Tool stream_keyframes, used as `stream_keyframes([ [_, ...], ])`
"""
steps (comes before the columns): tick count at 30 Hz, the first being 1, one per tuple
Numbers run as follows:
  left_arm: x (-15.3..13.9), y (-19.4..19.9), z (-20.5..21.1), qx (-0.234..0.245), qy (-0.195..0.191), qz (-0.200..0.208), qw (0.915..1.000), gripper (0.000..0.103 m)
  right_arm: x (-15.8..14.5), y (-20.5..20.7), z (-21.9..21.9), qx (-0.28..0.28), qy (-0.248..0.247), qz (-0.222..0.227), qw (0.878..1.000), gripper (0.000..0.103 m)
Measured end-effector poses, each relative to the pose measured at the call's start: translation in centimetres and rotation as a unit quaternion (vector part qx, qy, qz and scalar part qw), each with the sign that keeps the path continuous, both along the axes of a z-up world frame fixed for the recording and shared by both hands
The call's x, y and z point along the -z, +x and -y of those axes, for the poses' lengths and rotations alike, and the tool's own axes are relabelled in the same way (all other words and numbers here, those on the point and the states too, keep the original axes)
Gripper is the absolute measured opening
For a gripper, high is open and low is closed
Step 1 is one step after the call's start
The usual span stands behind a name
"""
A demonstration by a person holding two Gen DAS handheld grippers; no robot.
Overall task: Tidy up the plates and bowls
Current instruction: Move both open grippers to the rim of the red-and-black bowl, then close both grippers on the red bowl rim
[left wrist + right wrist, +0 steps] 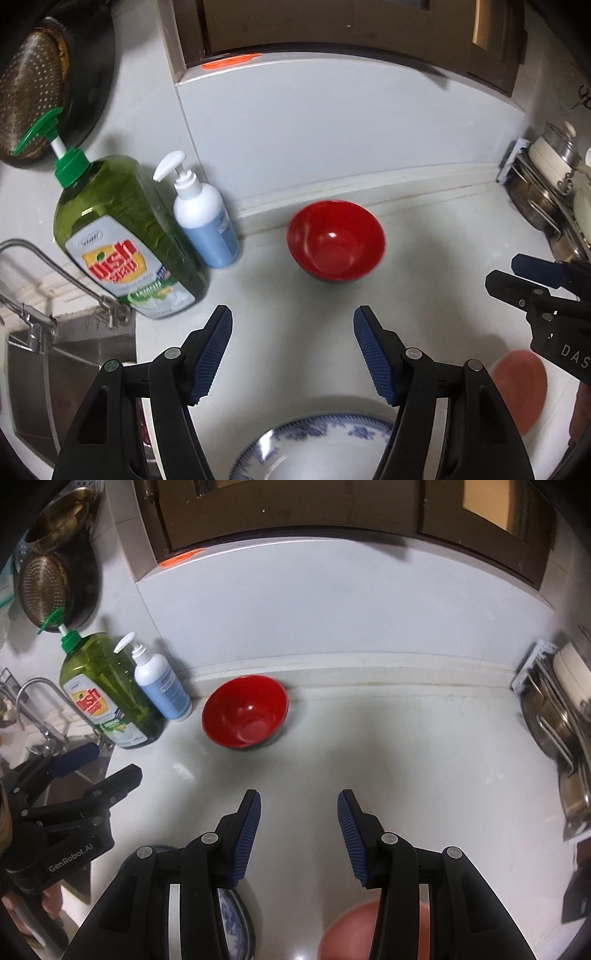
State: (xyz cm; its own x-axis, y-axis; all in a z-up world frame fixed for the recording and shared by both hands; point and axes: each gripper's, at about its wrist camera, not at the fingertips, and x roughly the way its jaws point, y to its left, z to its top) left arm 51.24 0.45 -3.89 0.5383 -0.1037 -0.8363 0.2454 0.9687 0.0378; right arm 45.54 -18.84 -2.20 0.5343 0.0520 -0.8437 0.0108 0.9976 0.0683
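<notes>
red bowl [336, 242] sits upright on the white counter [258, 295], far from both grippers, near the back wall, just right of a white pump bottle [205, 218] and a green dish soap bottle [125, 236]. left gripper [292, 350] hangs with fingers spread, nothing between them, above a blue-patterned plate [314, 443]. right gripper [299, 834] is also spread and empty, with a pink plate [351, 934] at its near edge. a dish rack [554, 716] stands far right.

- White countertop [424, 266]
- Red bowl [335, 240], upright, near back edge
- Green dish-soap bottle [125, 236], white pump bottle [205, 218] beside it
- Blue-patterned plate [314, 446]
- Pink plate [519, 391]
</notes>
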Motion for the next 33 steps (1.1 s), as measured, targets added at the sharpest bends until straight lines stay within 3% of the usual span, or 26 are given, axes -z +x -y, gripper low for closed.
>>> stream_keyframes([
  [15, 2.3, 8.0, 0.0, -0.007, 0.011, -0.015, 0.9998, 0.067, 1.6, 8.5, -0.9, -0.007, 0.014, -0.025, 1.000, 0.044],
  [27, 6.7, 12.2, 1.2, -0.005, 0.021, -0.058, 0.9981, 0.064, 4.6, 13.3, -1.1, 0.004, 0.026, -0.055, 0.998, 0.043],
  [33, 8.5, 13.3, 1.8, -0.007, 0.024, -0.077, 0.9967, 0.056, 6.2, 14.8, -0.7, 0.012, 0.039, -0.074, 0.996, 0.033],
])
